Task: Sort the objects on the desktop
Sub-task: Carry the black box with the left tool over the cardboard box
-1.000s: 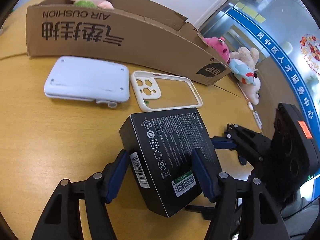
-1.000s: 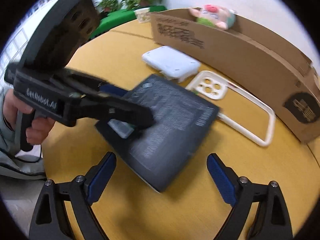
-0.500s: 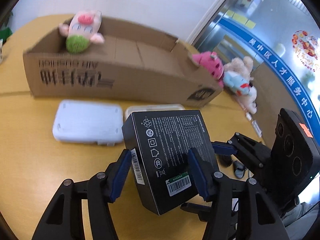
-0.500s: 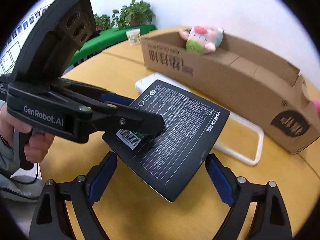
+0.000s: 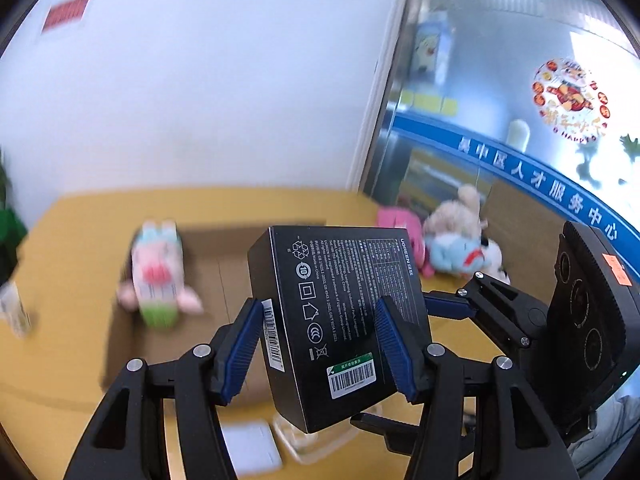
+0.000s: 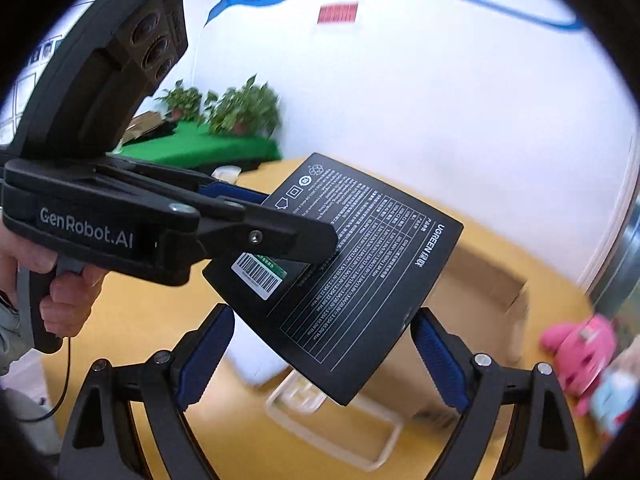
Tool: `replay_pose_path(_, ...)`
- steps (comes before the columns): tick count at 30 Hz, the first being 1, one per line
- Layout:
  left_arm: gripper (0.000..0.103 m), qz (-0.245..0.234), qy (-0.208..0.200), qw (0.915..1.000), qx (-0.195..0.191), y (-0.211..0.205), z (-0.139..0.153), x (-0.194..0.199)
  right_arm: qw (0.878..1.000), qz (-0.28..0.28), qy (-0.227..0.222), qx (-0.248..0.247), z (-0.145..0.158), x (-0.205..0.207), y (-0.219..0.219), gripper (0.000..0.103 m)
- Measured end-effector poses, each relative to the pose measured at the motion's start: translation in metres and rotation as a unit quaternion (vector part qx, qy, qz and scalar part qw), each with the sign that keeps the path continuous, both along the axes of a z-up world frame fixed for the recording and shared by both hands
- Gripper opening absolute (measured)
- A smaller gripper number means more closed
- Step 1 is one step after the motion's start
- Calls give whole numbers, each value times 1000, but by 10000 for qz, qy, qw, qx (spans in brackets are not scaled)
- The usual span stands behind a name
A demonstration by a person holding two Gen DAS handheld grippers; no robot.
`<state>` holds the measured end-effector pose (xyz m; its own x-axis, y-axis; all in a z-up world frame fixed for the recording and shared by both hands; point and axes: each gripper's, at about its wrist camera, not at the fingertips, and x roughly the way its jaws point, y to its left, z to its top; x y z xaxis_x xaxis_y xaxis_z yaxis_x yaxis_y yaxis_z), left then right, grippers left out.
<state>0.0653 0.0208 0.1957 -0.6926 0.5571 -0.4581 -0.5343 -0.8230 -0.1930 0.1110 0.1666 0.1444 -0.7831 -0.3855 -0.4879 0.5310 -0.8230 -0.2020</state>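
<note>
A black product box (image 5: 340, 280) with white print and barcode stickers hangs in the air above the yellow table (image 5: 72, 248). My left gripper (image 5: 318, 306) is shut on it, blue pads pressed on its two long sides. In the right wrist view the same black box (image 6: 360, 272) juts out of the left gripper (image 6: 296, 224), held by a person's hand (image 6: 60, 292). My right gripper (image 6: 320, 320) stands open just under the box. The box's lower corner sits between its fingers, and the pads do not press on it.
An open cardboard box (image 5: 224, 264) holding a pink pig plush (image 5: 156, 280) lies beyond the black box. On the table below lie a clear white phone case (image 6: 332, 424) and a white flat device (image 5: 252, 448). Plush toys (image 5: 452, 240) sit at the right and potted plants (image 6: 240, 108) far left.
Both grippers have risen well above the table and tipped up toward the wall. The black box rose off the table in the left gripper. The right gripper stayed open beneath it.
</note>
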Motion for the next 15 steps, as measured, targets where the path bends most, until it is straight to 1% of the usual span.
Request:
replay_pose_path(4, 56, -43, 524, 9986, -11, 7, 46, -25, 9991, -18, 362, -226, 42, -25, 5, 90)
replay_pose_path(7, 56, -46, 826, 9966, -22, 13, 77, -43, 9976, -76, 596, -330, 71, -45, 10, 90)
replay_pose_path(12, 56, 64, 1173, 9931, 5, 21, 115, -68, 9952, -41, 827, -529, 111, -79, 18, 90)
replay_pose_path(15, 56, 113, 1222, 9924, 59, 23, 129, -89, 9943, -26, 958, -459, 126, -97, 19, 90)
